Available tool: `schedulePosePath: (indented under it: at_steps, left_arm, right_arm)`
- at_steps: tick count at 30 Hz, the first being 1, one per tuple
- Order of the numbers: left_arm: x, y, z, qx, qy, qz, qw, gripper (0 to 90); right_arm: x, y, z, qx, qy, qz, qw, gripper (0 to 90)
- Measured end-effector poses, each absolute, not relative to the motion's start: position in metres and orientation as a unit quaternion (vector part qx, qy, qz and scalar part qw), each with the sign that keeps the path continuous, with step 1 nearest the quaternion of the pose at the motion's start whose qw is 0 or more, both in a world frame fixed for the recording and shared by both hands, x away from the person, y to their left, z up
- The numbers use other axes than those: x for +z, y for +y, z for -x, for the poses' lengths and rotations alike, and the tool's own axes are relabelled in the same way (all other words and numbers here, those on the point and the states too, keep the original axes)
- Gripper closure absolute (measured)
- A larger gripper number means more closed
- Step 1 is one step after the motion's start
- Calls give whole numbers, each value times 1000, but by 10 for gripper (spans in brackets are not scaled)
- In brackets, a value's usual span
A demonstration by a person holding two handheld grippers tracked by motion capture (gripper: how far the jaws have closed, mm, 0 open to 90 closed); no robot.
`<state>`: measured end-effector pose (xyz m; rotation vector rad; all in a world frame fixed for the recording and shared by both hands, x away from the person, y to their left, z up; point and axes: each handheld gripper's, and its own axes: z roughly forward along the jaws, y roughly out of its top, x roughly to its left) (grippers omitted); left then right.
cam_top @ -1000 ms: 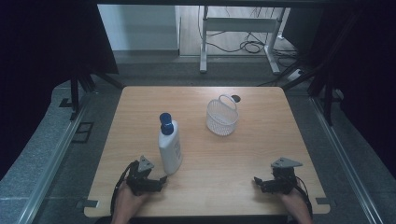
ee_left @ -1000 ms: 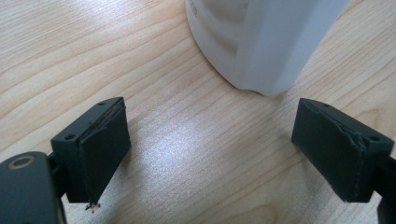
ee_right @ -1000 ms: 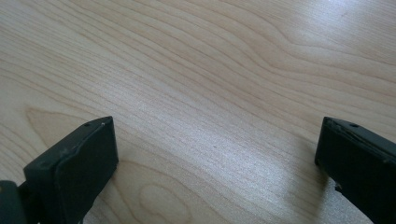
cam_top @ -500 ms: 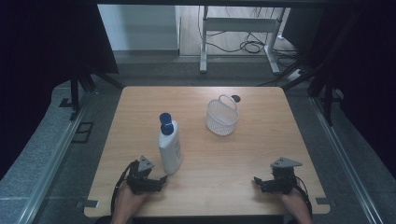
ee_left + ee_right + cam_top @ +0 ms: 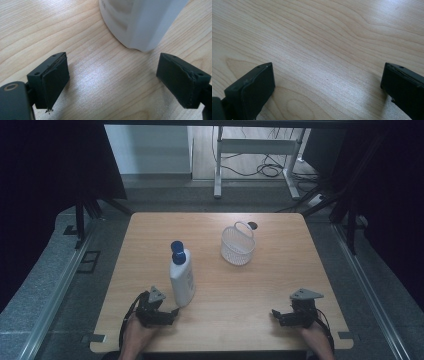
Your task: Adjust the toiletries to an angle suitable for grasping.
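A white bottle (image 5: 182, 278) with a blue cap stands upright left of the table's middle. Its base (image 5: 141, 22) fills the top of the left gripper view, just beyond the jaws. My left gripper (image 5: 172, 313) (image 5: 113, 82) rests low on the table right next to the bottle's foot, jaws wide apart and open with nothing between them. A white mesh basket (image 5: 238, 245) with a handle sits behind the centre. My right gripper (image 5: 276, 315) (image 5: 327, 87) lies near the front right edge, open over bare wood.
The wooden table (image 5: 280, 270) has a small dark round mark (image 5: 252, 225) behind the basket. Beyond the far edge stand a white metal frame (image 5: 255, 150) and cables on the floor. Dark curtains hang on both sides.
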<state>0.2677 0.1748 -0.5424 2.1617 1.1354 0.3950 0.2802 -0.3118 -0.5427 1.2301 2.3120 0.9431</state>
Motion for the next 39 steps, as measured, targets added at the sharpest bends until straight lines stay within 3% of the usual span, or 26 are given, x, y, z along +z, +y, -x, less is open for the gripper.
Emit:
schedulePosePath:
  at_steps: [5,39]
  left_arm:
    - [-540,176,-267,149,438,-825,325,164]
    - [-520,190,-280,146,471,-800,341,835]
  right_arm:
    - [-543,-312,-280,334,817,-435,178,0]
    - [-543,-312,-280,334,817,-434,178,0]
